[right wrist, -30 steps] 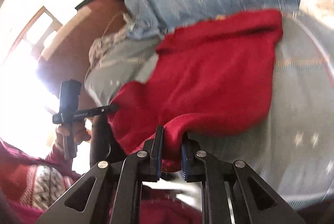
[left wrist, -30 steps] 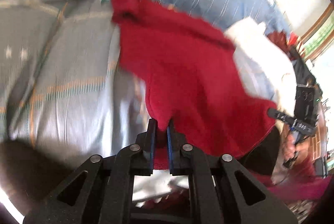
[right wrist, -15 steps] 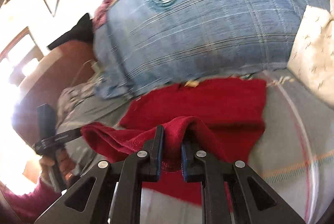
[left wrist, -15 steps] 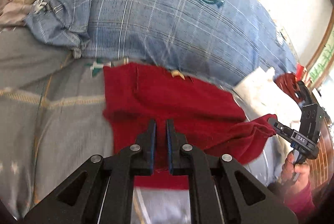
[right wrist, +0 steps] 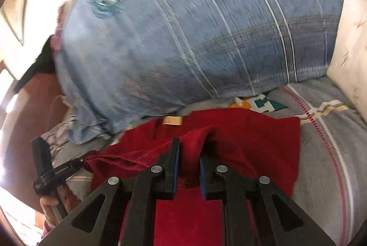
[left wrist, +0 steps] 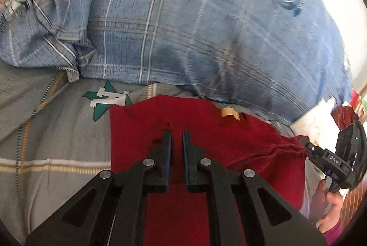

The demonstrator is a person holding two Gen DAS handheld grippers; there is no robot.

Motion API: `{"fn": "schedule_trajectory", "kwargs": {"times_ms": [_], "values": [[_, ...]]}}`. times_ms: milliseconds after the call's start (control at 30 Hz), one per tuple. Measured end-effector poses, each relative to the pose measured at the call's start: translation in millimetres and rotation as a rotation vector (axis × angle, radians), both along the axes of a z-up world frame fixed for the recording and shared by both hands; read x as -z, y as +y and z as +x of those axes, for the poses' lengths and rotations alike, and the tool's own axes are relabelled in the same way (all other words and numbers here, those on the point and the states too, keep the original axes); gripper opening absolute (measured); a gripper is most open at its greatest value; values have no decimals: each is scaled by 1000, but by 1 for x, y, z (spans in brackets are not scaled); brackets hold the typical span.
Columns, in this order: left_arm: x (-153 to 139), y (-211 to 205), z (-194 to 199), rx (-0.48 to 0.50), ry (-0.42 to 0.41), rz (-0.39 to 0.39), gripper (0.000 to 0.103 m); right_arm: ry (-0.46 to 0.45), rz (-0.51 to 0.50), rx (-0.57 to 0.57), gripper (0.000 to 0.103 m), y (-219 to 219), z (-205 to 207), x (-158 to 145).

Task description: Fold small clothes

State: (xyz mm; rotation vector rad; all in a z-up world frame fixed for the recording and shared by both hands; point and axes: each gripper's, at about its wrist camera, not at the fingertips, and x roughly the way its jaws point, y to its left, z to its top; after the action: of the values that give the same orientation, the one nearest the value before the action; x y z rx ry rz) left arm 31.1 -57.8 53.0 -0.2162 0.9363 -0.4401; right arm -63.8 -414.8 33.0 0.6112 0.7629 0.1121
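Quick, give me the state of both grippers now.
Left gripper: fingers narrowly apart, nothing visibly between them; cannot tell if it grips.
Right gripper: shut on a fold of the red garment.
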Motion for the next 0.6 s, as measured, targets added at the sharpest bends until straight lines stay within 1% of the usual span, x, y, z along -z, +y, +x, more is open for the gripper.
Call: {"fn": "schedule_trajectory", "kwargs": {"times_ms": [67,100,133,167,200,233,300,333,367,400,433,467,533,600], "values": [[9,-1,11,-19,19,17,10,26,26,-6,24,-5,13,5],[13,-1,16,-17,31,6,10,31,28,8,36,-9,16,4],[15,1,18,-13,41,-6,11,19,25,33,53,-12,13,1],[16,2,21,-12,50,-14,13,-16,27,68,60,-18,8,-5],[15,2,23,-8,55,-17,21,-50,32,104,64,-24,0,-12],[14,3,23,-3,54,-19,43,-66,40,119,64,-28,-6,-17],[6,7,18,-32,13,-19,67,-83,49,94,64,-28,-16,-25],[1,10,14,-42,-18,-30,67,-84,27,74,64,-24,-19,-27],[-2,9,13,-40,-30,-28,68,-82,-12,56,64,-17,-22,-29],[-3,8,11,-36,-29,-18,67,-76,-50,30,64,-7,-22,-29],[-4,6,10,-36,-27,-13,67,-66,-67,7,61,0,-20,-27],[-4,4,10,-31,-28,-10,67,-54,-84,-29,60,11,-16,-24],[-2,-3,8,-12,-38,15,68,-42,-105,-69,58,24,-7,-19],[2,-13,8,-13,-57,71,68,-20,-183,-76,58,38,4,-14]]}}
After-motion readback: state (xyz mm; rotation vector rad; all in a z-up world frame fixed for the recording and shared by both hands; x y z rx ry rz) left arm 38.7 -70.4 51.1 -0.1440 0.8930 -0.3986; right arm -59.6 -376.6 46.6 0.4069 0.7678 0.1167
